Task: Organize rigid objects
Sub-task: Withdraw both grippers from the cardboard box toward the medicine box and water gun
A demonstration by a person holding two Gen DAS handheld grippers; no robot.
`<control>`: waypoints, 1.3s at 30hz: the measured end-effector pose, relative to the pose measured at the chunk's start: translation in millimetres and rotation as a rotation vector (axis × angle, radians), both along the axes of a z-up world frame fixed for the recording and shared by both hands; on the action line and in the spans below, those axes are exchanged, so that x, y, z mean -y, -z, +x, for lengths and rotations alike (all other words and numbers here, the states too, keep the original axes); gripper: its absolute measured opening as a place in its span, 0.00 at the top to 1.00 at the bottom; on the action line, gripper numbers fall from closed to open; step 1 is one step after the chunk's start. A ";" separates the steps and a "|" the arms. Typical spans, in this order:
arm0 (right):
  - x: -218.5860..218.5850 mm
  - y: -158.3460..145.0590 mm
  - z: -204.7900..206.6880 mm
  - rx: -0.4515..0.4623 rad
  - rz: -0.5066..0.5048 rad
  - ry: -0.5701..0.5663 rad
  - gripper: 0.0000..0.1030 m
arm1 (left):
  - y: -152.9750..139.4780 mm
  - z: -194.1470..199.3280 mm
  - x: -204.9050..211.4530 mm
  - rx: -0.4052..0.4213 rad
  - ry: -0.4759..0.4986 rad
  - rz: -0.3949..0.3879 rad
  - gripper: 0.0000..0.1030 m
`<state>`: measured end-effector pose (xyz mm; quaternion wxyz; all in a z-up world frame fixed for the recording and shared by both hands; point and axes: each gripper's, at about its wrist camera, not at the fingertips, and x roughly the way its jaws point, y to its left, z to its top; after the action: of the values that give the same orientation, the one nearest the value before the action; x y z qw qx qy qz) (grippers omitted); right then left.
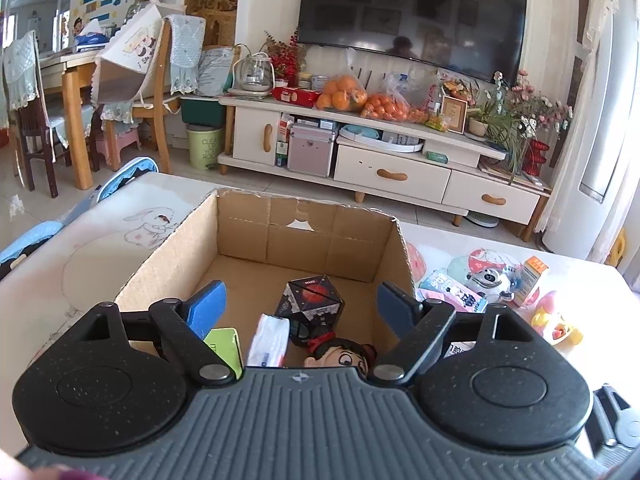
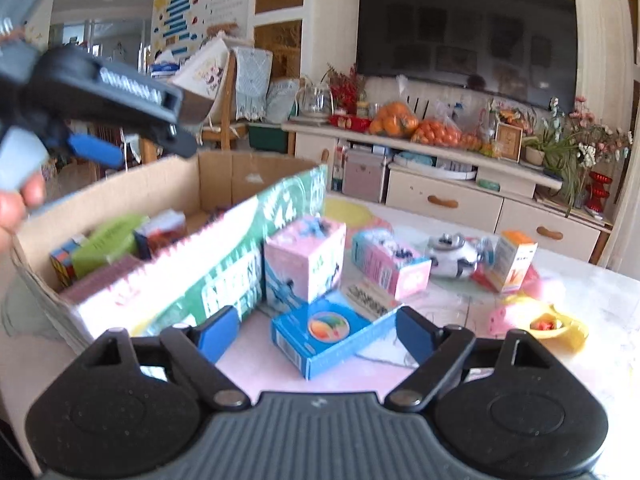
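Observation:
My left gripper (image 1: 302, 308) hangs open over an open cardboard box (image 1: 176, 256), with nothing between its blue pads. Under it in the box lie a dark cube with a Mars picture (image 1: 314, 304), a doll head (image 1: 344, 356), a white packet (image 1: 270, 340) and a green box (image 1: 224, 346). My right gripper (image 2: 316, 332) is open low over the table to the right of the cardboard box (image 2: 224, 176). A flat blue box (image 2: 328, 332) lies on the table between its fingers, untouched. A person's hand (image 2: 16, 208) holds the left tool at the upper left.
A long green and white pack (image 2: 224, 272) leans on the box's right side. A pink box (image 2: 304, 256), a pink carton (image 2: 390, 264), a robot toy (image 2: 452, 256), an orange box (image 2: 514, 256) and a yellow toy (image 2: 556, 324) stand on the table. A TV cabinet (image 1: 392, 176) is behind.

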<state>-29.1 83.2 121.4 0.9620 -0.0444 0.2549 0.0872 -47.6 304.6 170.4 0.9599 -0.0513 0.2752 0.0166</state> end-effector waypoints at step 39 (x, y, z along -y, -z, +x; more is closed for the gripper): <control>26.8 39.5 47.2 -0.101 0.055 0.161 0.04 | 19.2 13.5 -2.4 0.071 -0.052 0.039 0.00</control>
<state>18.2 56.4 81.9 0.9527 0.0070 0.3033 0.0185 -34.2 306.9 151.3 0.9691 -0.0401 0.2392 0.0452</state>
